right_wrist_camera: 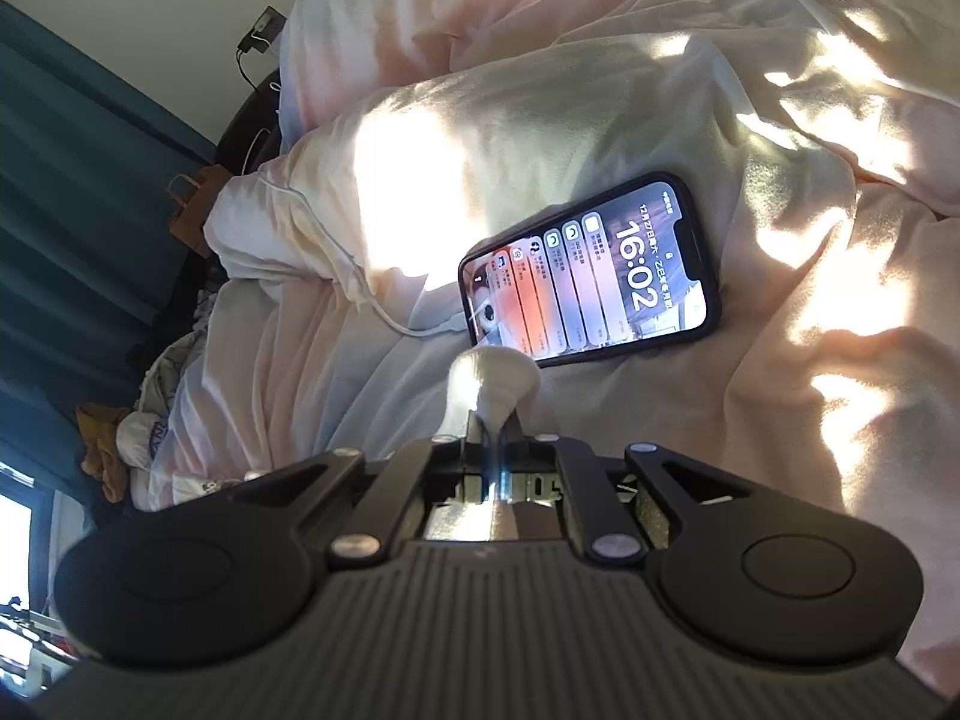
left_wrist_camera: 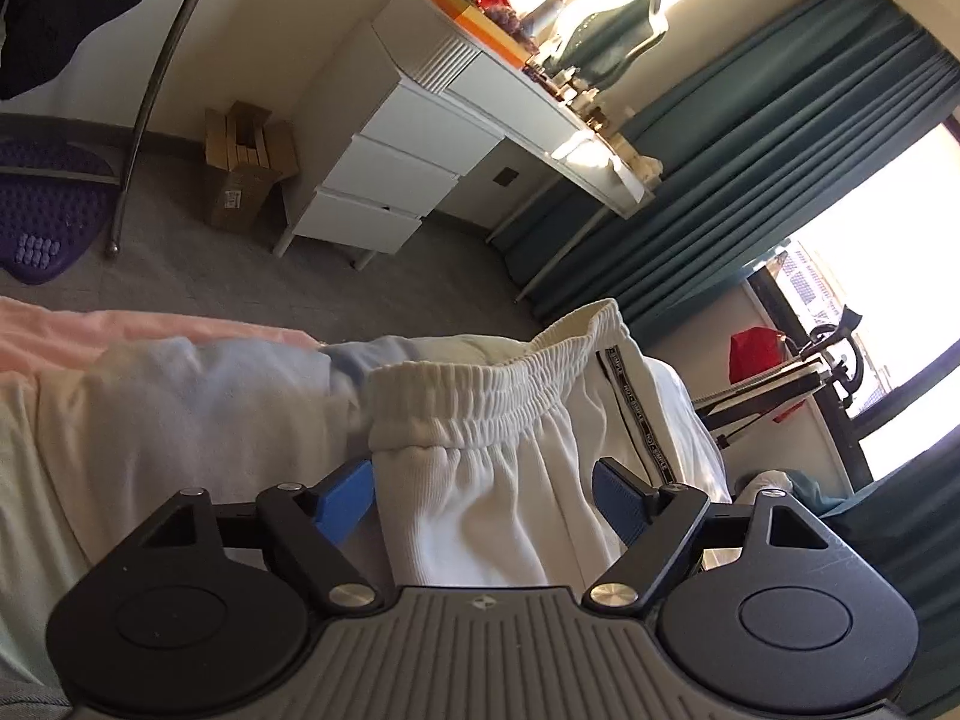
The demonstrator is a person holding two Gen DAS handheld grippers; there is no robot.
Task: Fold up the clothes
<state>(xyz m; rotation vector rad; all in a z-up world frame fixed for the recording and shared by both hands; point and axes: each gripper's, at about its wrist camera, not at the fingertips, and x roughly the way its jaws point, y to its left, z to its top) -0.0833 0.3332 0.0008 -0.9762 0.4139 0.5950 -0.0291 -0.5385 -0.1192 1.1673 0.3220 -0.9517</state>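
Observation:
White trousers (left_wrist_camera: 510,516) with an elastic waistband (left_wrist_camera: 462,396) and a black lettered side stripe (left_wrist_camera: 636,408) lie bunched on the bed in the left wrist view. My left gripper (left_wrist_camera: 483,501) is open. Its blue pads (left_wrist_camera: 345,498) stand on either side of the cloth just below the waistband, and the cloth between them hangs loose. In the right wrist view my right gripper (right_wrist_camera: 491,432) is shut on a small tuft of white cloth (right_wrist_camera: 492,378) that bulges out past the fingertips. The rest of that cloth is hidden under the gripper.
A lit phone (right_wrist_camera: 591,270) with a white cable (right_wrist_camera: 384,315) lies on the pale pink bedding (right_wrist_camera: 780,408), just beyond the tuft, beside a pillow (right_wrist_camera: 480,150). Past the bed stand a white drawer desk (left_wrist_camera: 396,168), a cardboard box (left_wrist_camera: 240,180), a metal pole (left_wrist_camera: 150,96) and teal curtains (left_wrist_camera: 750,168).

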